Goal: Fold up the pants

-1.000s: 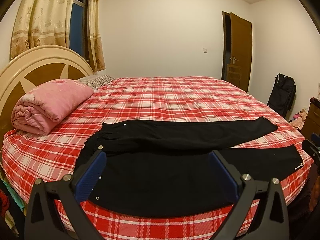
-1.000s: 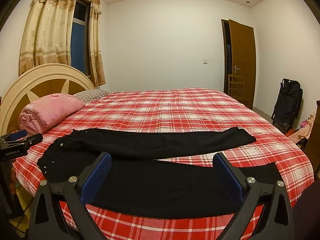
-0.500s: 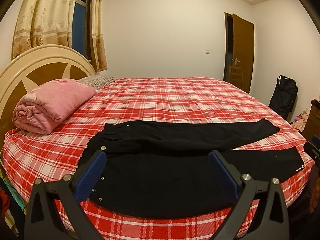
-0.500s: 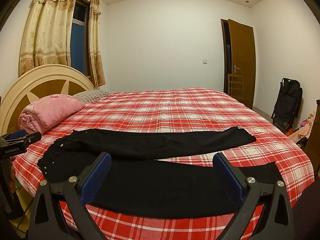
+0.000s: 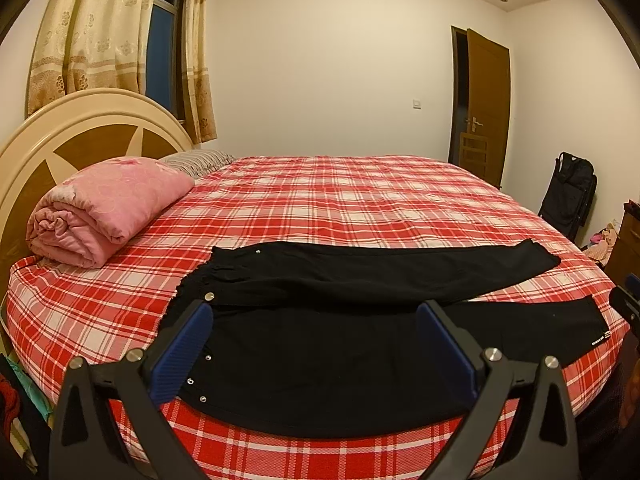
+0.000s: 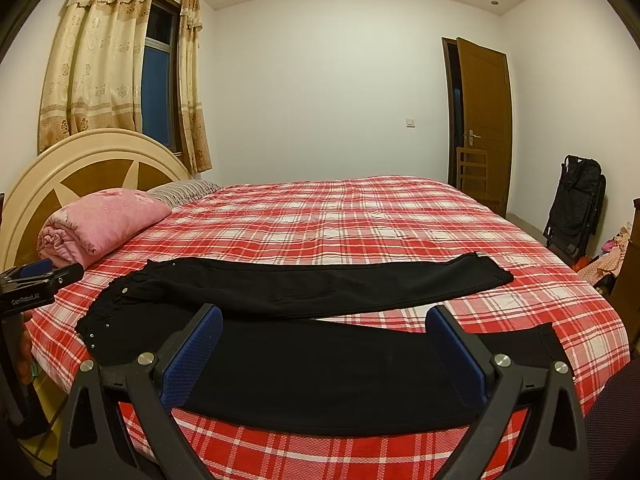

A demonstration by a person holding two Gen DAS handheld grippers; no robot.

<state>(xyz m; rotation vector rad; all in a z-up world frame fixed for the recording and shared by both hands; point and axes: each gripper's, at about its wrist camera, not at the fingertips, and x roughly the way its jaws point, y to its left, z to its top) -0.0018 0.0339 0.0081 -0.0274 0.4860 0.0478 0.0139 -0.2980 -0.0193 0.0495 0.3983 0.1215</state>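
Observation:
Black pants (image 5: 360, 276) lie spread flat on the red plaid bed (image 5: 340, 200), waistband to the left, legs running right; they also show in the right wrist view (image 6: 320, 292). The near leg reaches the bed's front edge. My left gripper (image 5: 314, 350) is open and empty, held above the near leg close to the waistband. My right gripper (image 6: 324, 356) is open and empty, above the middle of the near leg. The left gripper also shows at the left edge of the right wrist view (image 6: 36, 280).
A rolled pink quilt (image 5: 104, 208) and a striped pillow (image 5: 200, 160) lie by the round headboard (image 5: 80, 128) on the left. A black folded chair (image 5: 568, 196) and a brown door (image 5: 484, 104) stand at the right. A wooden cabinet (image 5: 624, 248) is at the far right.
The left gripper has lifted and tilted slightly, so the bed sits lower in its view. The right gripper has barely moved. The pants lie as before.

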